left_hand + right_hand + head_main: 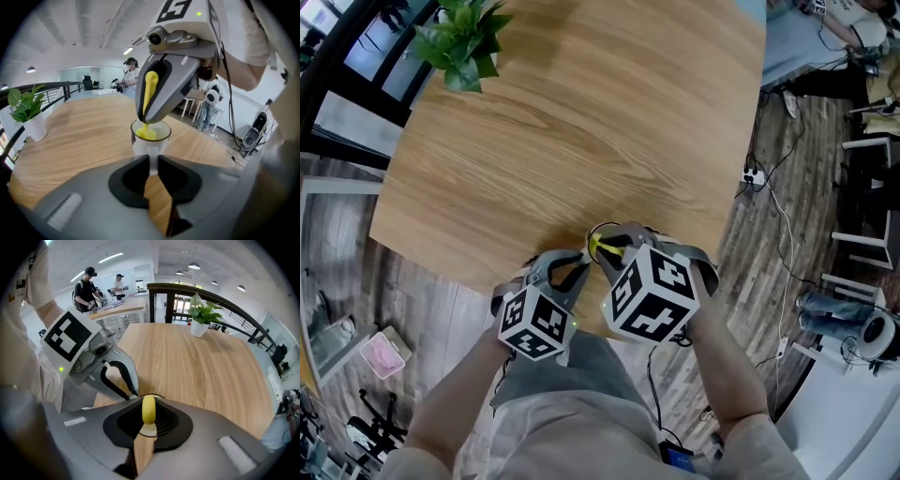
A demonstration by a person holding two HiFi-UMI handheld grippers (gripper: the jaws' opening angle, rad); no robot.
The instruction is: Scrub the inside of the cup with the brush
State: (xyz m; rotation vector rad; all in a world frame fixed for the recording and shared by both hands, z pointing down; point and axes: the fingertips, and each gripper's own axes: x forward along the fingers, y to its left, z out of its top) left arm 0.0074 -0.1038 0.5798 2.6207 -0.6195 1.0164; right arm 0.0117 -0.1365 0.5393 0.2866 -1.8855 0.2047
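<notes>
Gripping thin handle of glossy white round cup with dark rim (143, 144), left gripper (153, 161) jaws pinch tight on it. Cup upright near front edge of pale, grained wooden table (581, 122). Right gripper (148, 422) jaws clamp smooth, rounded yellow brush (150, 91); brush head sits inside cup. Leafy green potted plant (464, 37) at far corner.

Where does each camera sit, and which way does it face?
Head view: on the head, steeply down at table; forearms, left gripper, right gripper show.
Left gripper view: along own jaws, shut on cup; right gripper above.
Right gripper view: along own jaws, shut on brush, toward plant; left gripper at left.
Shared: brush in all three.
</notes>
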